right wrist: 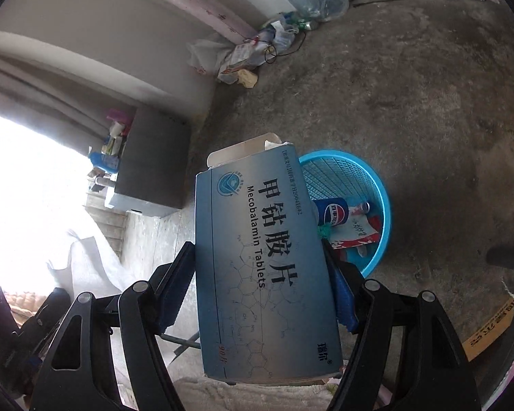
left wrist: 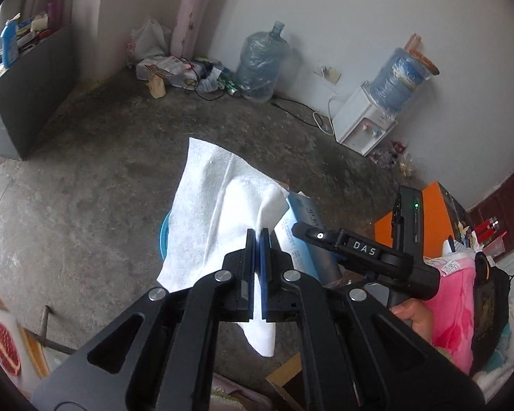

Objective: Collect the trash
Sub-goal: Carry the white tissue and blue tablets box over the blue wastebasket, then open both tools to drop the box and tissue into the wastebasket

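My left gripper (left wrist: 257, 236) is shut on a white tissue sheet (left wrist: 216, 205) that hangs up and down from the jaws above the concrete floor. The tissue hides most of a blue mesh trash basket (left wrist: 163, 236). My right gripper (right wrist: 260, 274) is shut on a blue medicine box (right wrist: 257, 260) labelled Mecobalamin Tablets, held beside and above the blue basket (right wrist: 380, 185). The basket holds a Pepsi can (right wrist: 330, 210) and red and white wrappers (right wrist: 354, 231). The right gripper and the box (left wrist: 301, 226) also show in the left wrist view.
A water jug (left wrist: 262, 63) and a litter pile (left wrist: 185, 72) sit by the far wall. A water dispenser (left wrist: 366, 123) stands at the right. A grey cabinet (left wrist: 27, 102) is at the left. An orange box (left wrist: 431, 219) and pink cloth (left wrist: 452, 304) lie at the right.
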The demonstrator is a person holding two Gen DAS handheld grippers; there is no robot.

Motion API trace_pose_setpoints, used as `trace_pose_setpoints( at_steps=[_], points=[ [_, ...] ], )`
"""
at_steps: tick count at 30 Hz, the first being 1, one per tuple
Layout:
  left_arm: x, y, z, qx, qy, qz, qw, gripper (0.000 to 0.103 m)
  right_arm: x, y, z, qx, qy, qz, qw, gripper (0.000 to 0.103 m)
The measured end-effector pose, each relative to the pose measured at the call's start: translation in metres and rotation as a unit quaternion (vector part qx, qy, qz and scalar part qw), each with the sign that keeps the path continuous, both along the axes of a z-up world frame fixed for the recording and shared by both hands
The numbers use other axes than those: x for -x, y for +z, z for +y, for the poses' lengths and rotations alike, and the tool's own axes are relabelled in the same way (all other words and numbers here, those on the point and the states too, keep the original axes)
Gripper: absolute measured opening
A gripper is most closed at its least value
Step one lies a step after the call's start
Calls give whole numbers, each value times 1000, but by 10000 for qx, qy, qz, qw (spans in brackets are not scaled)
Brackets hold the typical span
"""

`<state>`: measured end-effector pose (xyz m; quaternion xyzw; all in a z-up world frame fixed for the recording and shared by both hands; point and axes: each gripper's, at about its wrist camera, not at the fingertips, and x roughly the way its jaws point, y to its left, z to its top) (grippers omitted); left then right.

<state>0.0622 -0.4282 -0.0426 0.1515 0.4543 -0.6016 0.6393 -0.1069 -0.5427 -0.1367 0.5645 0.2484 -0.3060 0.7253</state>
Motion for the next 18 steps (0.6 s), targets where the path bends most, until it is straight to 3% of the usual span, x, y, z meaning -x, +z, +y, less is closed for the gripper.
trace_pose_setpoints(
  at_steps=[3,4,5,6,10,18],
  points=[
    [0,-20,-35,-164,-203,-79,9996,3,-12,-30,-20,-267,-179,-90,9994,74],
    [0,-27,-45,-301,-238,-100,9992,13,-16,-43,-28,-380,-259,-94,9989,82],
    [-2,-36,-54,-464,-201,-128,9986,29,-18,-58,-35,-489,-377,-28,9981,83],
    [-4,-44,-60,-550,-140,-143,9983,34,-20,-74,-41,-612,-469,72,9970,84],
    [-15,-48,-56,-450,86,-94,9989,36,-20,-120,-52,-1139,-821,313,9896,83],
    [-25,-12,-2,-104,328,-193,9992,36,-17,-109,-38,-513,-763,439,9948,83]
  ],
)
